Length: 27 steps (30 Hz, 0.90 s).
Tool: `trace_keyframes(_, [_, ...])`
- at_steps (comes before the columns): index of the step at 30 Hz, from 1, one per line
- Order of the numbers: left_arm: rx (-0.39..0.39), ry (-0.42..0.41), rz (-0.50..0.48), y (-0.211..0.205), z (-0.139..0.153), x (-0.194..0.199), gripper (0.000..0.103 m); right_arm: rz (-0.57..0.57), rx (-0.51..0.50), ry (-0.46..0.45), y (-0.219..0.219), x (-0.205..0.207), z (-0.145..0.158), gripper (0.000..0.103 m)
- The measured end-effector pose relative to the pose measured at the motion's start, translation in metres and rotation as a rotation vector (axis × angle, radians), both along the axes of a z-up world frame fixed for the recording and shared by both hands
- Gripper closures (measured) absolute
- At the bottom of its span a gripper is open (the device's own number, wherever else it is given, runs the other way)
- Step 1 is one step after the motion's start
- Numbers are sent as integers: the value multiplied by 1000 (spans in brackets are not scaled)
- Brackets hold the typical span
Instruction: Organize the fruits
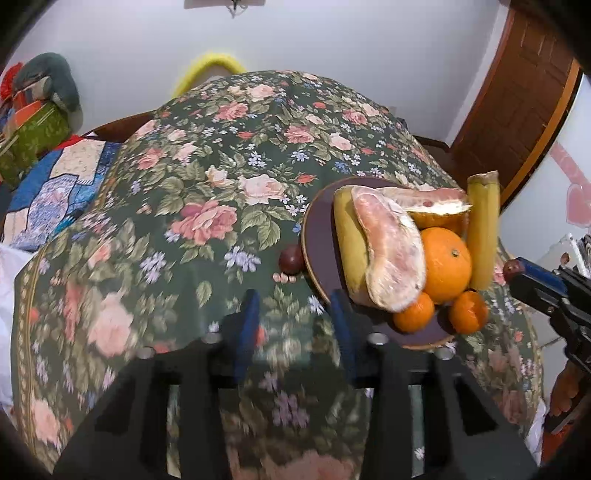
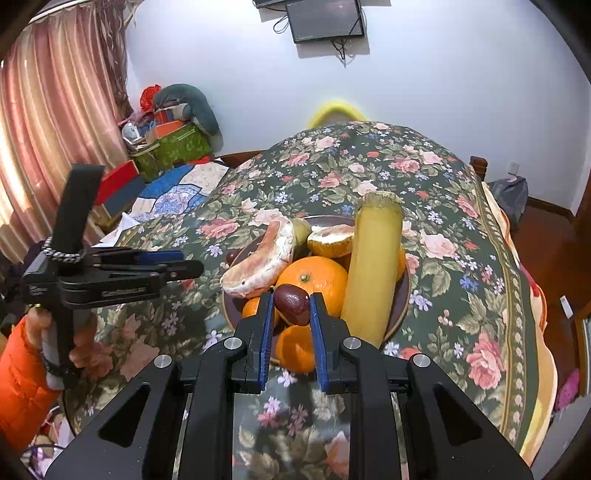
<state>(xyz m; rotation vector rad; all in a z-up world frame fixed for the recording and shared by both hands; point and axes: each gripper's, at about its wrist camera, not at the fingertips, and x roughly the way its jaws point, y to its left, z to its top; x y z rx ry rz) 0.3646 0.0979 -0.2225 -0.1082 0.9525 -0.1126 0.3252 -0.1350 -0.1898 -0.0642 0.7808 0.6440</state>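
Observation:
A dark plate (image 1: pixel 320 236) on the floral cloth holds pomelo pieces (image 1: pixel 391 251), a big orange (image 1: pixel 445 264), small tangerines (image 1: pixel 413 314) and a yellow-green stalk (image 1: pixel 482 229). My right gripper (image 2: pixel 291 302) is shut on a dark red jujube (image 2: pixel 291 303), held just above the plate's near fruit; it also shows at the right edge of the left wrist view (image 1: pixel 511 269). Another jujube (image 1: pixel 290 259) lies on the cloth left of the plate. My left gripper (image 1: pixel 295 306) is open and empty, low over the cloth near that jujube and the plate's near rim.
The table is covered by a green floral cloth (image 1: pixel 207 192). Boxes and bags (image 2: pixel 173 144) are piled at the far left beside a pink curtain (image 2: pixel 55 122). A wooden door (image 1: pixel 517 122) stands at the right. A screen (image 2: pixel 325 18) hangs on the wall.

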Motion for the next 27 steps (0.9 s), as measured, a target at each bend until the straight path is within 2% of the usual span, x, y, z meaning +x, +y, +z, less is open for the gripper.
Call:
trace_keyframes(6, [6, 70, -22, 2, -25, 25, 75, 22, -1, -7, 6, 7, -3, 85])
trace_keyframes(14, [48, 63, -31, 0, -30, 40, 76, 40, 10, -2, 11, 13, -8, 85])
trace_keyframes(21, [44, 54, -33, 3, -31, 49, 77, 47, 11, -15, 10, 12, -7, 85])
trace_keyframes(23, [41, 45, -35, 2, -31, 50, 79, 48, 11, -15, 10, 12, -7, 85])
trace_keyframes(27, [8, 32, -51, 1, -30, 54, 94, 46, 10, -13, 9, 13, -8, 85])
